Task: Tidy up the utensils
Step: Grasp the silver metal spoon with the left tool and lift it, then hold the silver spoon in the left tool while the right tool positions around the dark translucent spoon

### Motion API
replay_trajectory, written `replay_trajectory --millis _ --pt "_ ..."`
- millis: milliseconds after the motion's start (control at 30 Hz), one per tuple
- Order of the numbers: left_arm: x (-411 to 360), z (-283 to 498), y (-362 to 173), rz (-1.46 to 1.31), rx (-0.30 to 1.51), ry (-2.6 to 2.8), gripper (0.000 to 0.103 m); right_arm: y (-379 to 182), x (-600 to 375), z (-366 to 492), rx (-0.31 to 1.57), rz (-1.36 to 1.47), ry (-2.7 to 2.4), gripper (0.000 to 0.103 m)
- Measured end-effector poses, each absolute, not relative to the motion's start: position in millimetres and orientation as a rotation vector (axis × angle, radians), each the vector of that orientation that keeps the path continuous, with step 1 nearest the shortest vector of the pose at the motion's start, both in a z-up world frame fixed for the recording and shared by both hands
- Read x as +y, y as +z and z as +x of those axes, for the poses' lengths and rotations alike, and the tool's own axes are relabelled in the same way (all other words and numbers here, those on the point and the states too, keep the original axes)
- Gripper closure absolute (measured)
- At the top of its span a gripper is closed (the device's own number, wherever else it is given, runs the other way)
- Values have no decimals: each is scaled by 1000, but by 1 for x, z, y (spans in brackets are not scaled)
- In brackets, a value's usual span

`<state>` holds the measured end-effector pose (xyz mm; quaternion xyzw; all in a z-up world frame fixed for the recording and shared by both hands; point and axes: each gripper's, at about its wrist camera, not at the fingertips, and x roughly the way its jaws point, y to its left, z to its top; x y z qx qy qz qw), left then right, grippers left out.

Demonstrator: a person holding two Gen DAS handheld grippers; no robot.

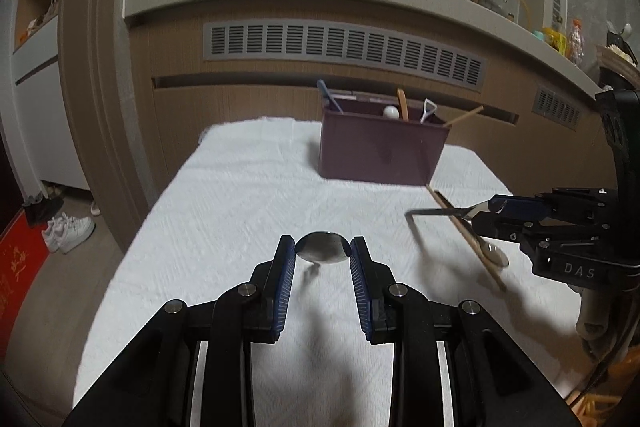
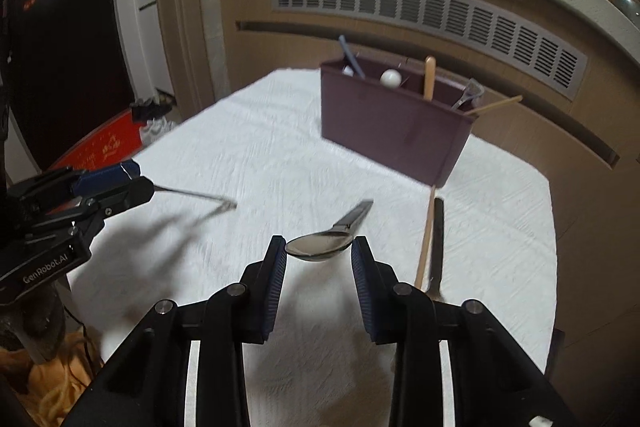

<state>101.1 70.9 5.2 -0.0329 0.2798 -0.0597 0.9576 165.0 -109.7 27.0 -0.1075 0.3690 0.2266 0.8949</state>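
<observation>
My left gripper [image 1: 322, 251] is shut on the bowl of a metal spoon [image 1: 322, 252] and holds it above the white cloth. In the right wrist view the left gripper [image 2: 138, 181] shows at the left, with the spoon's thin handle [image 2: 192, 193] sticking out over the table. My right gripper [image 2: 319, 250] is shut on the bowl of a second metal spoon [image 2: 320, 247], whose dark handle points away. In the left wrist view the right gripper [image 1: 486, 211] shows at the right with that spoon's handle [image 1: 430, 213]. The purple utensil box [image 1: 380, 151] stands at the table's far side.
The purple box [image 2: 394, 131] holds several utensils and a white ball [image 2: 391, 79]. A wooden spoon [image 1: 472, 239] lies on the white tablecloth [image 1: 240, 207] near the box; in the right wrist view it [image 2: 426, 239] lies beside a dark utensil [image 2: 439, 239]. A wooden cabinet wall stands behind the table.
</observation>
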Motion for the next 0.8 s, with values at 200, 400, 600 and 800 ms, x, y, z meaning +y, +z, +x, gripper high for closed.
replay_trajectory --millis 200,400,600,800 --pt "74 111 32 -93 511 -155 74 50 -118 182 736 -153 456 100" --pt "79 130 32 -94 520 -133 74 52 -114 195 703 -216 437 99" --pt "101 142 19 -130 547 -89 74 14 -93 216 825 -251 572 66" --pt "131 144 11 -177 581 -81 74 -20 -42 201 861 -500 782 53"
